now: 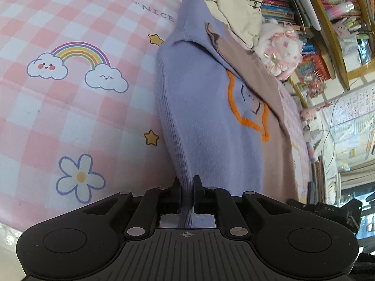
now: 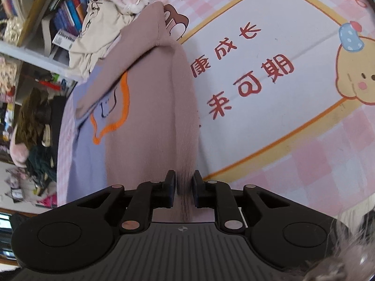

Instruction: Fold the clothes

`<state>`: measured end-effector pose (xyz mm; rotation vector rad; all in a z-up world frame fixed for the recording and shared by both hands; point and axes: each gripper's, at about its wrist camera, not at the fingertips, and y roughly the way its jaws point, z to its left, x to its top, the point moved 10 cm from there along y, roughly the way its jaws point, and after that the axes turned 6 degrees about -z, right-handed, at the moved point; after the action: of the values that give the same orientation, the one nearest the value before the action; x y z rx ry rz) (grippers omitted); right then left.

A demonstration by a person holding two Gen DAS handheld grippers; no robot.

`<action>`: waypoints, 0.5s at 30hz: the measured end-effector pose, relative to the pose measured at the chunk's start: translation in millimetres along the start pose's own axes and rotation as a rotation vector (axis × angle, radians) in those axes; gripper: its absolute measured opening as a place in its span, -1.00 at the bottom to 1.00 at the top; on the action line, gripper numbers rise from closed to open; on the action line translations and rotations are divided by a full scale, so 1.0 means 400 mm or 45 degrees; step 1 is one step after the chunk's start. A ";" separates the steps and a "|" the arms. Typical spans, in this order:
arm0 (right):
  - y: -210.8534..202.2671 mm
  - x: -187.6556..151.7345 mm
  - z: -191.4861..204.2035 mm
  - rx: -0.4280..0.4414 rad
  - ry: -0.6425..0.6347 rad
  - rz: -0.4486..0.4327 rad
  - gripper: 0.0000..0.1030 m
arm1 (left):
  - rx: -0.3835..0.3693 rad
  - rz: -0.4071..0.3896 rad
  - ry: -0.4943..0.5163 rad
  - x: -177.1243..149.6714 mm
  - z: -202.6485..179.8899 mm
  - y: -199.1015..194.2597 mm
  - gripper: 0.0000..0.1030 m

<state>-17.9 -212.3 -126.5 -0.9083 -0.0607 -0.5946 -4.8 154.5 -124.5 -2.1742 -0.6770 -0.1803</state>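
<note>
A knit sweater, half lavender (image 1: 206, 121) and half dusty pink (image 2: 150, 121) with an orange-outlined patch, is held up off a pink checked bed sheet (image 1: 70, 107). My left gripper (image 1: 186, 187) is shut on the lavender ribbed hem. My right gripper (image 2: 184, 185) is shut on the pink ribbed hem. The sweater stretches away from both grippers, with a sleeve folded over at the far end. The left wrist view shows the other gripper's black body (image 1: 328, 210) at the lower right.
A cream garment (image 1: 234, 4) and a white plush toy (image 1: 279, 49) lie beyond the sweater. Bookshelves (image 1: 328, 11) stand behind the bed. The sheet (image 2: 269, 70) has a printed white panel with red characters. Clutter (image 2: 35, 128) fills the floor beside the bed.
</note>
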 end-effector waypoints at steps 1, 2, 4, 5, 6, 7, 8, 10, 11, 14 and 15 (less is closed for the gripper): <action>0.003 0.000 0.003 0.003 -0.002 0.006 -0.71 | -0.001 0.003 0.004 -0.001 -0.002 0.001 -0.82; 0.004 -0.001 0.007 0.005 -0.009 0.014 -0.71 | 0.000 0.005 0.014 -0.002 -0.005 0.001 -0.82; 0.004 -0.009 0.012 0.008 -0.036 0.030 -0.71 | -0.007 0.008 0.013 -0.007 -0.006 -0.001 -0.82; 0.003 -0.013 0.012 0.014 -0.037 0.033 -0.71 | -0.013 0.006 0.002 -0.008 -0.005 -0.003 -0.82; 0.002 -0.014 0.011 0.018 -0.033 0.035 -0.71 | -0.018 0.004 -0.011 -0.008 -0.003 -0.003 -0.82; 0.002 -0.014 0.008 0.022 -0.021 0.035 -0.73 | -0.022 0.002 -0.025 -0.008 -0.001 -0.004 -0.82; 0.002 -0.013 0.006 0.025 -0.010 0.035 -0.74 | -0.027 0.000 -0.039 -0.008 0.001 -0.004 -0.82; 0.003 -0.014 0.005 0.024 -0.011 0.043 -0.78 | -0.026 0.003 -0.028 -0.009 -0.001 -0.004 -0.89; 0.003 -0.015 0.006 0.016 -0.028 0.050 -0.84 | -0.025 0.005 -0.022 -0.009 -0.002 -0.004 -0.89; 0.001 -0.021 0.007 -0.001 -0.065 0.059 -0.86 | -0.009 0.009 0.025 -0.009 -0.010 -0.005 -0.91; -0.001 -0.021 0.006 -0.002 -0.061 0.059 -0.86 | -0.010 0.017 0.030 -0.013 -0.012 -0.009 -0.91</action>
<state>-24.7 -206.8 -127.2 -0.9227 -0.0819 -0.5302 -10.8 150.5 -120.6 -2.1801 -0.6492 -0.2014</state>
